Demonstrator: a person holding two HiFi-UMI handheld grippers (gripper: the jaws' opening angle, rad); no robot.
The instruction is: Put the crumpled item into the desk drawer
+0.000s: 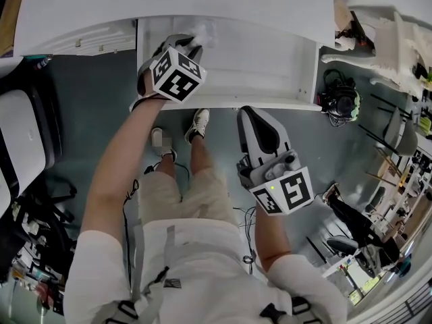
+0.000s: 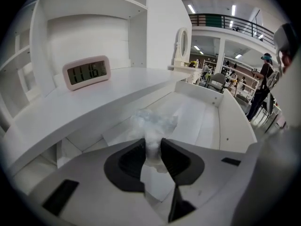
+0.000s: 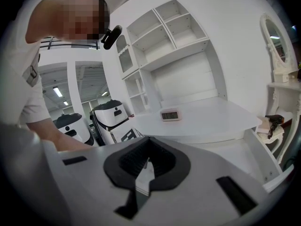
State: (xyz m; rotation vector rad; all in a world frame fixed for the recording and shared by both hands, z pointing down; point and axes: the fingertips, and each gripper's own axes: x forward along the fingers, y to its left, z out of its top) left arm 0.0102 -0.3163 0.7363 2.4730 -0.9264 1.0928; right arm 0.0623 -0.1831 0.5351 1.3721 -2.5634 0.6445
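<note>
The crumpled item (image 2: 153,125) is a wad of pale, half-clear wrap. My left gripper (image 2: 153,144) is shut on its lower end, and the wad bulges out beyond the fingertips. It hangs over the left part of the open white desk drawer (image 2: 214,121). In the head view the left gripper (image 1: 194,43) reaches into the drawer (image 1: 270,66) at its back left, with the crumpled item (image 1: 205,32) at its tip. My right gripper (image 1: 247,112) hovers just in front of the drawer's front edge. In its own view the right gripper (image 3: 148,160) has its pads together with nothing between them.
A pink digital clock (image 2: 87,72) stands on the desk top (image 2: 89,107) above the drawer, with white shelves behind and an oval mirror (image 2: 182,43) to the right. The person's legs and shoes (image 1: 198,123) are under the drawer. A chair (image 1: 20,147) is at the left.
</note>
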